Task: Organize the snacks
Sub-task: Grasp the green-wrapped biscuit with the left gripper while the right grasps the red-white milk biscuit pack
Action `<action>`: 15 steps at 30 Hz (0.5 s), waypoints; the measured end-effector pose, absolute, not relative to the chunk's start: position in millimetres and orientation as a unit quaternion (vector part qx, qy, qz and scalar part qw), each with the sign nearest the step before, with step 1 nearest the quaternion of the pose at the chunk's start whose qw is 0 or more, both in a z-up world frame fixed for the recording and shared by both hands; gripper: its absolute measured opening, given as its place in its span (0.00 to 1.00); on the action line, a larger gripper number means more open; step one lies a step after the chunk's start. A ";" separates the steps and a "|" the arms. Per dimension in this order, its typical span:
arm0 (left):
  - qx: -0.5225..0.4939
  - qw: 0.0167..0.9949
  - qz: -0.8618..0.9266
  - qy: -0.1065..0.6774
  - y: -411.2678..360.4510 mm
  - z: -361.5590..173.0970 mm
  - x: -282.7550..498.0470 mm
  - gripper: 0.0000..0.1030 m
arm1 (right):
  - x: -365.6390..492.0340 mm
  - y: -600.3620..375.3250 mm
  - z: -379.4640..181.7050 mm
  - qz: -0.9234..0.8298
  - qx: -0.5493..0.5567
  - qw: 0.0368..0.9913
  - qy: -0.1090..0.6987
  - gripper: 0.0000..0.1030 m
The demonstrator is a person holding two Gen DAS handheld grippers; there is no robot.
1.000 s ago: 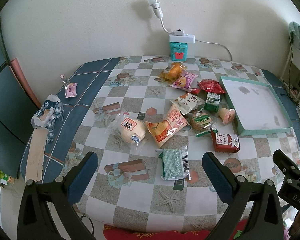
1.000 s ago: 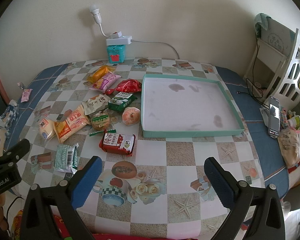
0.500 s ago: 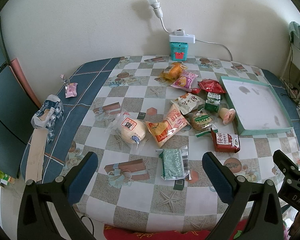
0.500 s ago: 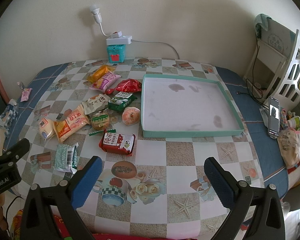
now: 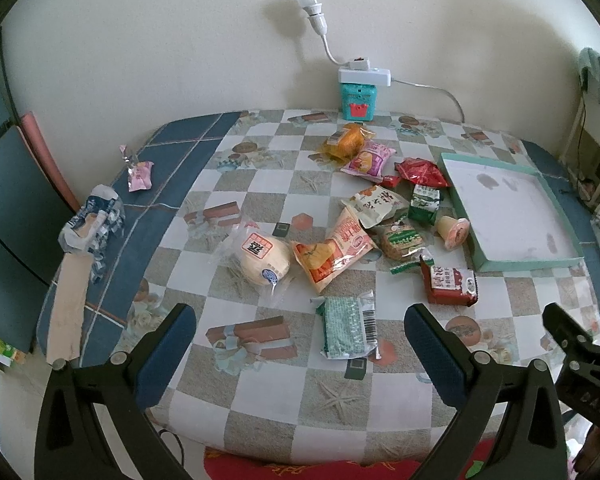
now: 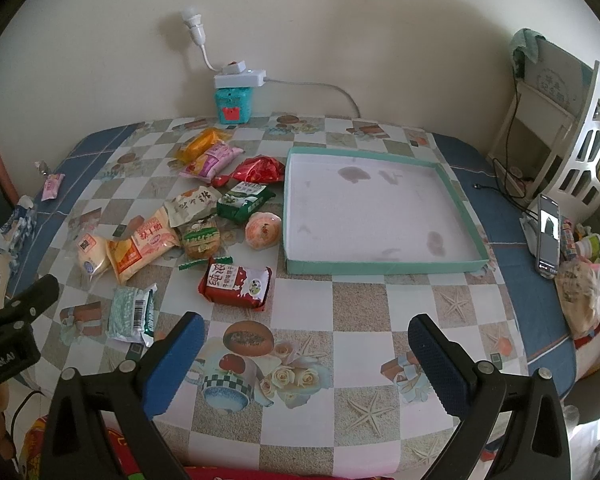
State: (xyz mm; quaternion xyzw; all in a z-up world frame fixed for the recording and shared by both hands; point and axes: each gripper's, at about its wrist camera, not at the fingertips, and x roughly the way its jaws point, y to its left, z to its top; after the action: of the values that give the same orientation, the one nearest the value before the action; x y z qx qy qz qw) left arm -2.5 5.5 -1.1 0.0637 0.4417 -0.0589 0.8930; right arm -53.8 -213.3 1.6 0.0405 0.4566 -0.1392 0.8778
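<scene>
Several snack packs lie scattered on the checked tablecloth left of a shallow teal tray (image 6: 384, 267), which holds nothing. Among them are a red milk pack (image 6: 236, 282), a green wafer pack (image 5: 348, 327), a round bun in clear wrap (image 5: 263, 259), an orange-red chip bag (image 5: 332, 251) and a peach jelly cup (image 6: 262, 230). My left gripper (image 5: 300, 354) is open and empty above the near table edge, behind the green wafer pack. My right gripper (image 6: 307, 360) is open and empty above the near edge, in front of the tray's (image 5: 528, 264) corner.
A teal box with a power strip and bulb (image 6: 233, 100) stands at the back wall. A phone (image 6: 548, 236), bags and a white shelf (image 6: 580, 120) sit at the right. A pink candy (image 5: 140, 174) and a blue wrapper (image 5: 92, 228) lie at the left edge.
</scene>
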 end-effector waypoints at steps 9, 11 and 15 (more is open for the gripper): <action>-0.010 0.881 -0.046 0.472 35.1 -3.5 29.6 1.00 | -18.1 -231.6 1.7 -0.111 0.092 0.868 0.474 1.00; -0.024 0.873 -0.047 0.485 37.2 -7.4 36.0 1.00 | -4.6 -231.3 -3.3 -0.104 0.109 0.861 0.486 1.00; -0.021 0.847 -0.042 0.529 27.8 -26.8 49.2 1.00 | 22.8 -227.5 -28.1 -0.104 0.119 0.835 0.527 1.00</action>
State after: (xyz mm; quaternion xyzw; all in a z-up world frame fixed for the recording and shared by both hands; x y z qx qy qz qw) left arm 49.2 27.8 -26.8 -0.0214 0.5293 -0.0420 0.8471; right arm 22.8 -227.5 -28.1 0.1186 0.5269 -0.1037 0.8352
